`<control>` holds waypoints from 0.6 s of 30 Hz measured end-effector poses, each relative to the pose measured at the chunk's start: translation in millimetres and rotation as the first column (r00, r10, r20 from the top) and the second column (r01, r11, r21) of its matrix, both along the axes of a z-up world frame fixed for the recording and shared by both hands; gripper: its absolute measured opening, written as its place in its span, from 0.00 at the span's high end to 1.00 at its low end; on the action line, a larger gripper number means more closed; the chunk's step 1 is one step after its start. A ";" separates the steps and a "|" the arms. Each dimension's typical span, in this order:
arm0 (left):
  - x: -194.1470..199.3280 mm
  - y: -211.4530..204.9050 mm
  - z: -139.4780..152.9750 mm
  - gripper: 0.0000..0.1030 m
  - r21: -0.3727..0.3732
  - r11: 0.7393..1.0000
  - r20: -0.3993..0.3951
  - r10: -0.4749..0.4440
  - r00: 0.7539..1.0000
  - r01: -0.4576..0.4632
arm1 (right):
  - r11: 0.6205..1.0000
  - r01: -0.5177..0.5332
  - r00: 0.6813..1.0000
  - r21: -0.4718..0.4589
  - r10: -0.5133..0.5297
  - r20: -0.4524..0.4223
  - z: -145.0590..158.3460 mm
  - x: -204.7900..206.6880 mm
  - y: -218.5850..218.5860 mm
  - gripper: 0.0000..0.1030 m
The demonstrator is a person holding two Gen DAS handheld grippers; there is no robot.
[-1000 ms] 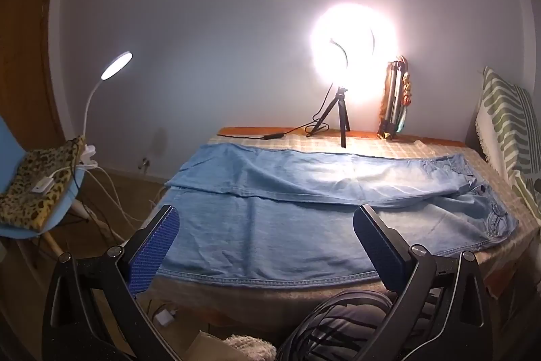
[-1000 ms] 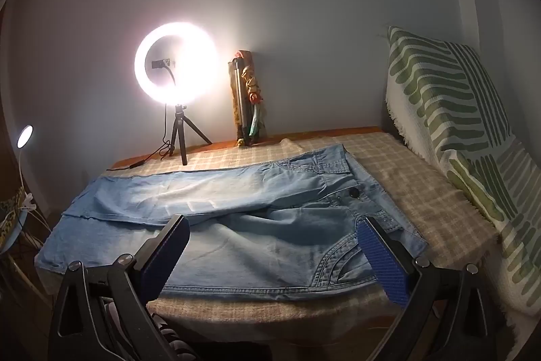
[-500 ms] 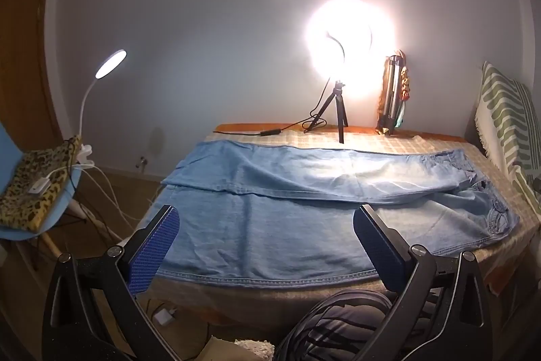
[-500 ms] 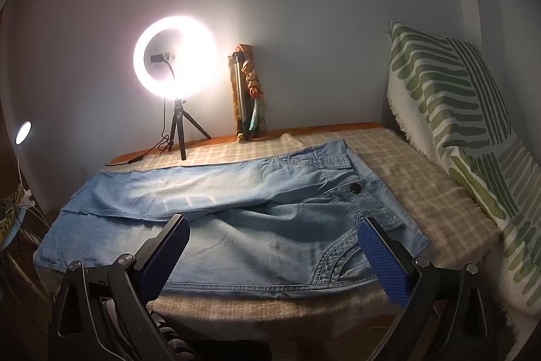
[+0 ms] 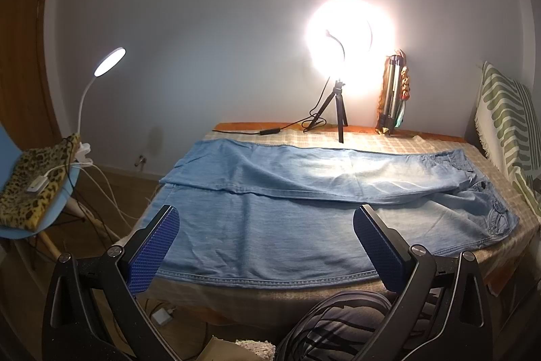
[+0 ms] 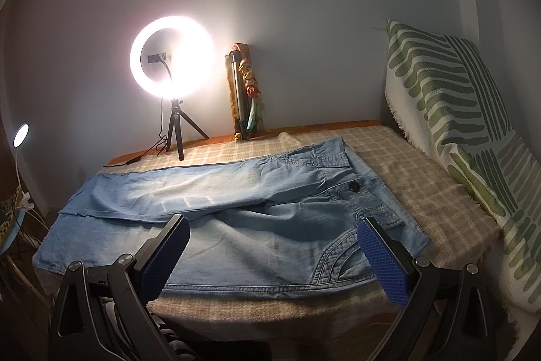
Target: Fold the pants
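The left gripper (image 5: 265, 227), with its black frame and blue textured pads (image 5: 154, 251), was held wide apart with nothing between the pads, in front of the near edge of the light blue denim pants (image 5: 287, 215). The right gripper (image 6: 270, 237) was also spread wide and held nothing, in front of the pants near the waist end with the curved pocket seams. The pants lay flat along the table covered by a beige checked cloth (image 6: 422, 178), with the waistband to the right and the leg ends to the left; the far leg lay partly over the near leg. At the back of the table stood a bright white ring light on a small black tripod (image 5: 339, 120), and its black cable ran to the left along the table edge. Beside it, a folded grey tripod with colourful beads (image 6: 245, 93) leaned against the wall. A white cushion with green stripes (image 6: 453, 110) stood against the right side of the table, near the waistband but apart from it. To the left, a blue chair (image 5: 50, 212) carried a leopard-pattern cloth (image 5: 32, 185), and a white gooseneck desk lamp (image 5: 108, 61) shone above it. Below the left gripper, a dark striped fabric (image 5: 341, 323) was seen, but I could not tell what it was.
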State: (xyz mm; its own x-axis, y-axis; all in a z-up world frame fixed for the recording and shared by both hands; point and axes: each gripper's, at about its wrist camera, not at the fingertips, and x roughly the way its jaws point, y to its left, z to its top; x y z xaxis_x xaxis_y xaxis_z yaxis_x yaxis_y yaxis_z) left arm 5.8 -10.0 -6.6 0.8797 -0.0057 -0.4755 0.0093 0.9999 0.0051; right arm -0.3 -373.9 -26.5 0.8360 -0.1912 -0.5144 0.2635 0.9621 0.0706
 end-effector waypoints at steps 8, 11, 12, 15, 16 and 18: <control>-0.2 -0.1 -0.6 0.01 -0.001 1.000 -0.001 0.001 1.000 -0.001 | 1.000 0.001 1.000 0.007 -0.001 -0.001 -1.4 -0.4 -1.3 0.03; 0.4 -1.3 -2.7 0.01 -0.001 1.000 -0.001 0.001 1.000 -0.001 | 1.000 0.000 1.000 0.009 0.000 -0.001 -1.2 -0.2 -1.2 0.03; 0.6 -2.0 -3.3 0.01 -0.001 1.000 -0.001 0.001 1.000 -0.001 | 1.000 0.001 1.000 0.010 -0.001 -0.001 -1.7 -0.3 -1.2 0.03; 0.8 -1.5 -3.1 0.01 -0.001 1.000 -0.002 0.001 1.000 -0.001 | 1.000 0.001 1.000 0.012 -0.001 -0.002 -3.1 -0.5 -1.6 0.03; 0.8 -1.4 -3.2 0.01 -0.001 1.000 -0.002 0.001 1.000 -0.001 | 1.000 0.001 1.000 0.013 -0.001 -0.002 -3.5 -0.7 -1.9 0.03; 1.2 -2.6 -4.3 0.01 0.000 1.000 -0.003 0.002 1.000 -0.002 | 1.000 0.002 1.000 0.011 -0.001 -0.003 -3.4 -0.5 -1.3 0.03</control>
